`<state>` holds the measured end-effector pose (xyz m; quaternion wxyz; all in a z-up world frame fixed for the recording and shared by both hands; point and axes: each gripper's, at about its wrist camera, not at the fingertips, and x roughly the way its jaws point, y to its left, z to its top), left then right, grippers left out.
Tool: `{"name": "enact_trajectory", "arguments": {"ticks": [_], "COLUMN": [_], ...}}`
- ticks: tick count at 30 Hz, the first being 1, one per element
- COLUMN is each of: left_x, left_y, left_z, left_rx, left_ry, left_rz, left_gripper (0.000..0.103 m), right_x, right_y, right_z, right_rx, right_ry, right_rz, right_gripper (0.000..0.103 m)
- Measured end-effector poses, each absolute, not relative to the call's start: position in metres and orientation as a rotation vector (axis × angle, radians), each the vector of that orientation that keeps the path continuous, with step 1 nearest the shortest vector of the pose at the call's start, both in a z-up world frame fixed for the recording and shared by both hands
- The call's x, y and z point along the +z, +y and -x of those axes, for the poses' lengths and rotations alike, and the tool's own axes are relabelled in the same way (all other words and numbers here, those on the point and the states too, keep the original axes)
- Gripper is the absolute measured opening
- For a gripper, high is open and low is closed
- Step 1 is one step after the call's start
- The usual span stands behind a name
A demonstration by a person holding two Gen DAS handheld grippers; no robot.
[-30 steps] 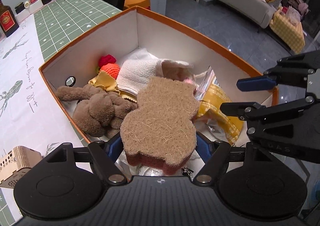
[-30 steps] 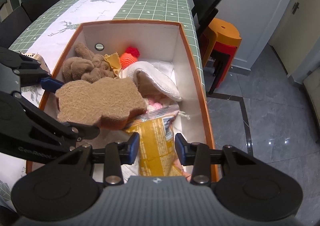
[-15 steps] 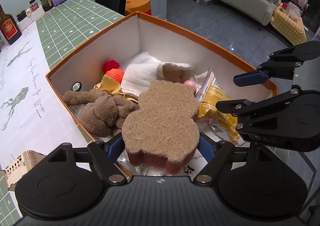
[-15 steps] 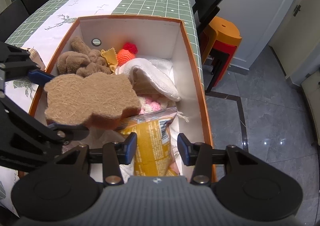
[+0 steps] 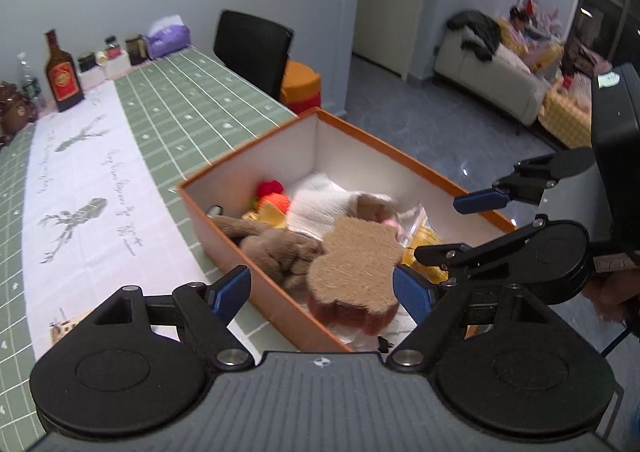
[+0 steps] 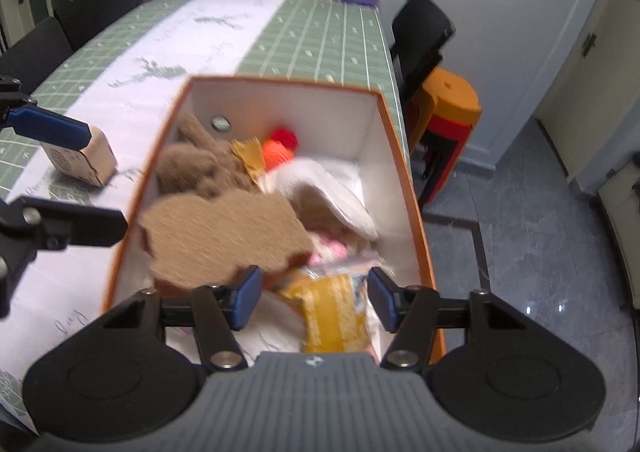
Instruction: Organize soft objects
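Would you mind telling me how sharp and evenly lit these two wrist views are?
Right wrist view: motion blur smears the bear-shaped sponge and the box, while the right gripper stays crisp. Left wrist view: sharper, with slight softness on the sponge; the left gripper is crisp. Both bend straight lines, fisheye style; floor tiles show small glare spots.

The box (image 6: 404,171) is orange outside, white inside. The sponge (image 5: 354,264) is brown. The tablecloth (image 5: 192,103) has green and white squares.
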<state>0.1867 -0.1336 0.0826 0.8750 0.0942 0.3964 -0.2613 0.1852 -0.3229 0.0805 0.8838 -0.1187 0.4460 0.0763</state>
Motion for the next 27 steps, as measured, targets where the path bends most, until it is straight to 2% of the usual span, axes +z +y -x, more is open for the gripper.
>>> {"name": "enact_trajectory", "arguments": {"ticks": [7,9,10,13,16,27], "left_x": [0.107,0.110,0.110,0.108,0.101,0.050], "left_y": [-0.084,-0.070,-0.063,-0.041,-0.018,0.025], "left_z": [-0.159,-0.149,-0.144,-0.127,-0.110,-0.059], "left_rx": [-0.403,-0.344,-0.317,-0.223,-0.140,0.038], "left_ry": [0.684,0.641,0.617,0.537,0.472,0.395], "left_rz": [-0.126,-0.116,-0.115,-0.106,-0.076,-0.009], "left_gripper": [0.092,0.092,0.092,0.092,0.092,0.093], "right_x": [0.115,0.125,0.129,0.138,0.137,0.086], "right_y": [-0.276,-0.261,-0.254,-0.235,-0.217,-0.176], "right_z": [-0.165,-0.157,-0.151,-0.134,-0.115,-0.052], "right_rx": [0.210,0.234,0.245,0.273,0.293,0.290], "right_ry": [0.788,0.743,0.716,0.636,0.578,0.460], "right_rz": [0.243,0.236,0.228,0.191,0.144,-0.001], "right_gripper": [0.063,0.069,0.075,0.077,0.083,0.083]}}
